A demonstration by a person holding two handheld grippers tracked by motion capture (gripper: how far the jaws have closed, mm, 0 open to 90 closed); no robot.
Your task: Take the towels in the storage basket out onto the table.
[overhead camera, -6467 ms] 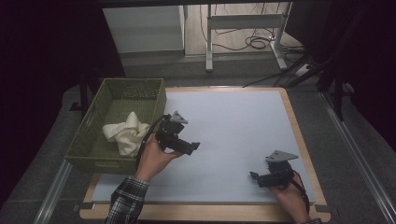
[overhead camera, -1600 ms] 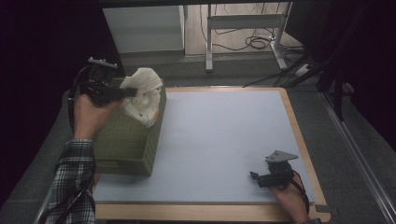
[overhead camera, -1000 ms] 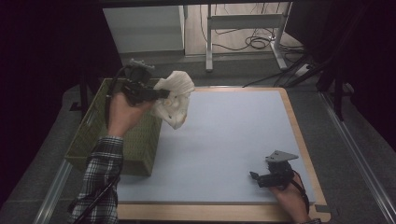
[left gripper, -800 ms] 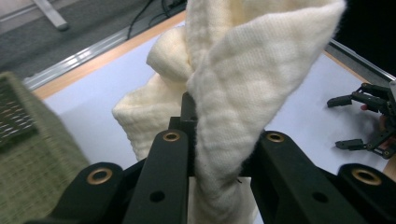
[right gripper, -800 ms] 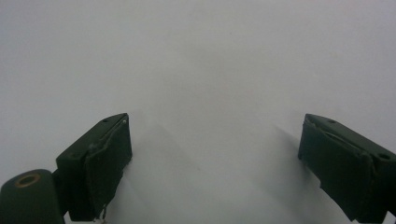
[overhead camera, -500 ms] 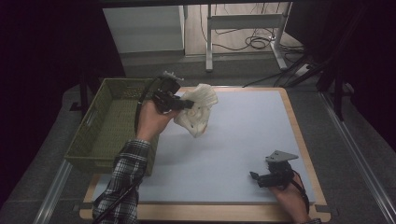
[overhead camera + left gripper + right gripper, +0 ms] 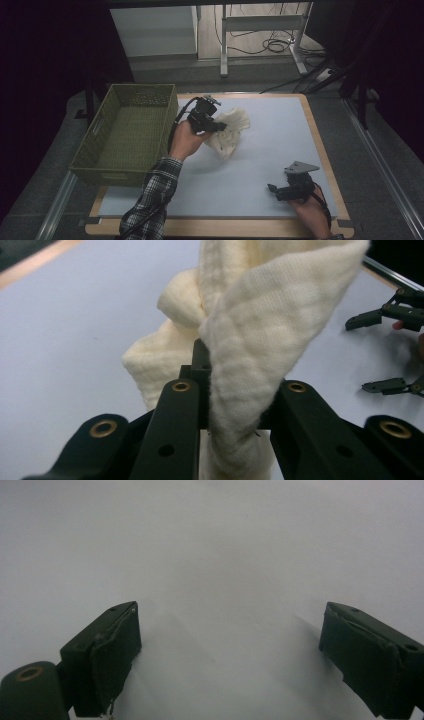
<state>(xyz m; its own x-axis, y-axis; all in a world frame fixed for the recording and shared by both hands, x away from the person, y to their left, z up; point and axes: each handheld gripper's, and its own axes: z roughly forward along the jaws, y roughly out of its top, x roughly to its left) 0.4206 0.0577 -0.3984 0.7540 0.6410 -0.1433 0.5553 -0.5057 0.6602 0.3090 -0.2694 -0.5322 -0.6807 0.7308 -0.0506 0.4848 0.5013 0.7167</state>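
A crumpled cream cloth (image 7: 231,129) hangs from my left gripper (image 7: 216,124) over the light mat (image 7: 270,140), just right of the green basket; its lower end reaches the mat. In the left gripper view the jaws pinch a fold of the cloth (image 7: 260,330), so the left gripper (image 7: 231,392) is shut on it. My right gripper (image 7: 278,190) rests low on the mat near the front right corner. In the right gripper view the right gripper (image 7: 230,650) stands open, with bare mat between its jaws.
An olive woven basket (image 7: 125,131) stands at the left of the table, partly over the mat's edge. The mat has a wooden border (image 7: 320,145). Behind the table are a cabinet, table legs and cables on the floor. The right gripper (image 7: 372,354) lies beyond the cloth.
My left hand has carried the cloth from above the basket rightward and down onto the mat. The basket now holds nothing. The right gripper has stayed where it was.
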